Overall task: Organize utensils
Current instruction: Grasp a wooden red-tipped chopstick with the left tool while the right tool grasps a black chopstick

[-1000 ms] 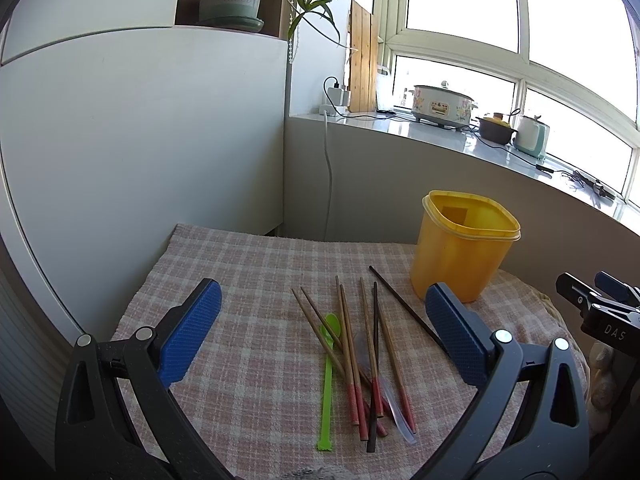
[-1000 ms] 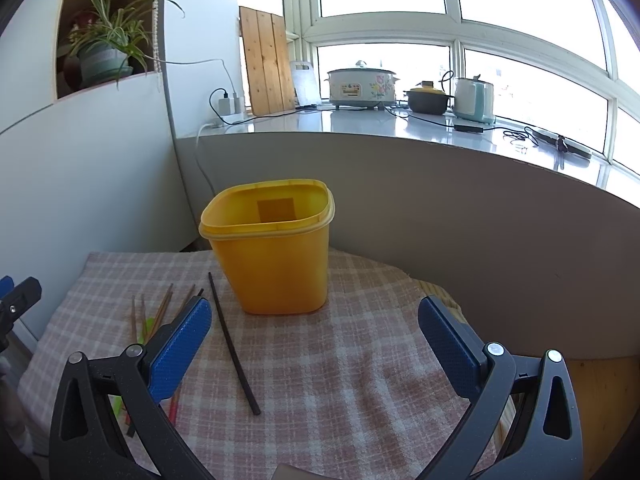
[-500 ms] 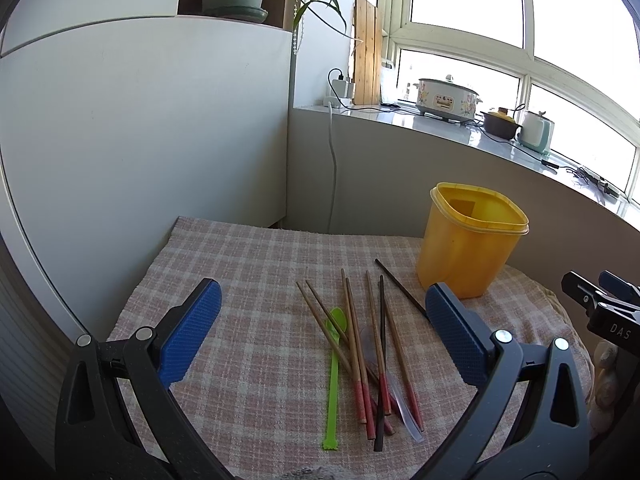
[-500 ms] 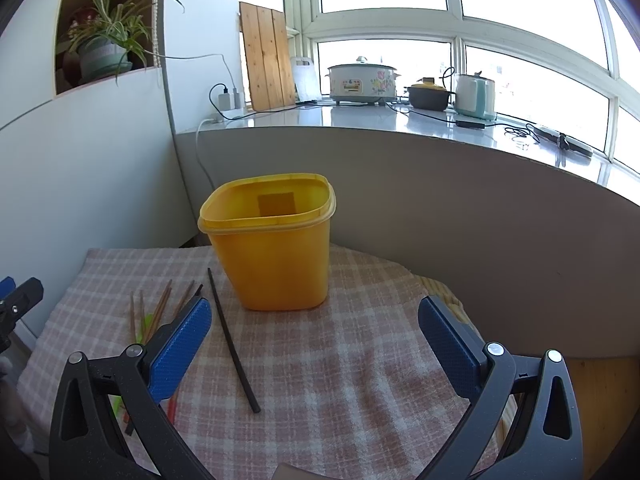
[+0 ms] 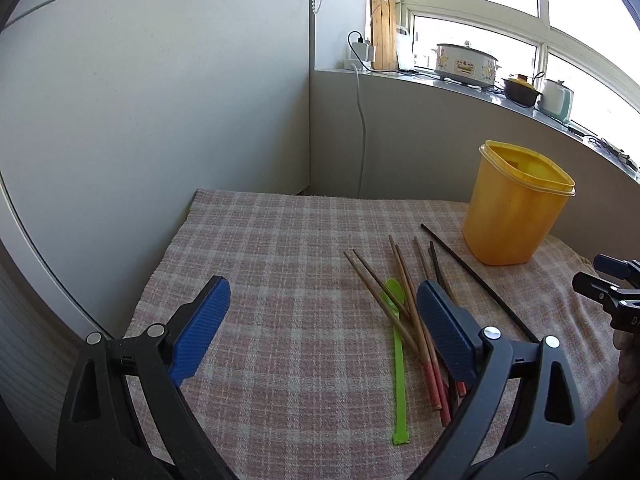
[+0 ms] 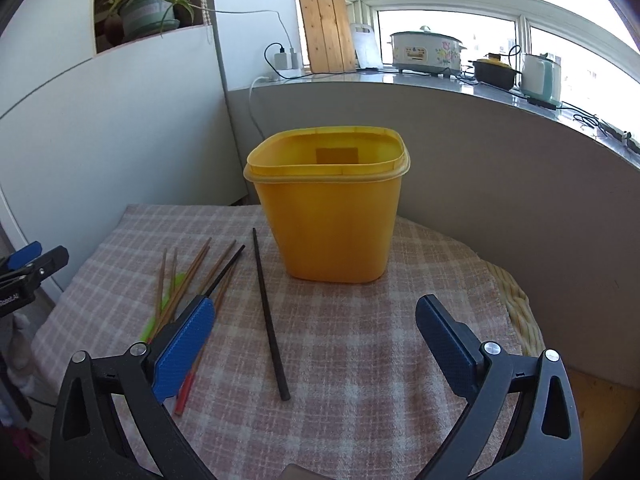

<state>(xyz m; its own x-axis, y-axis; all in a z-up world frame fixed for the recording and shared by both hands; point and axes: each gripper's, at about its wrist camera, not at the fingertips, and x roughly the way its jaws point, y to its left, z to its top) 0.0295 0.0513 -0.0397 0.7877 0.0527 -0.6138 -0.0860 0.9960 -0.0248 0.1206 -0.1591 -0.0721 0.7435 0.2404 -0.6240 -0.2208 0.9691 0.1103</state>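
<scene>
A yellow plastic container point(image 5: 514, 210) stands upright and open on the checked cloth point(image 5: 288, 264); it also shows in the right wrist view point(image 6: 332, 208). Several brown chopsticks with red ends point(image 5: 404, 300) lie in a loose pile beside a green spoon point(image 5: 397, 344). One black chopstick point(image 6: 269, 312) lies apart, near the container. My left gripper point(image 5: 320, 328) is open and empty, above the cloth left of the pile. My right gripper point(image 6: 316, 344) is open and empty, in front of the container, over the black chopstick.
A white wall panel point(image 5: 140, 100) bounds the cloth on the left. A grey ledge point(image 6: 460, 92) behind holds a rice cooker point(image 6: 424, 54), a pot and a kettle. A cable point(image 5: 362, 120) hangs down the wall. The cloth edge drops off at the right point(image 6: 516, 292).
My left gripper has swung left, so the pile now sits by its right finger. My right gripper has moved closer to the container and the black chopstick.
</scene>
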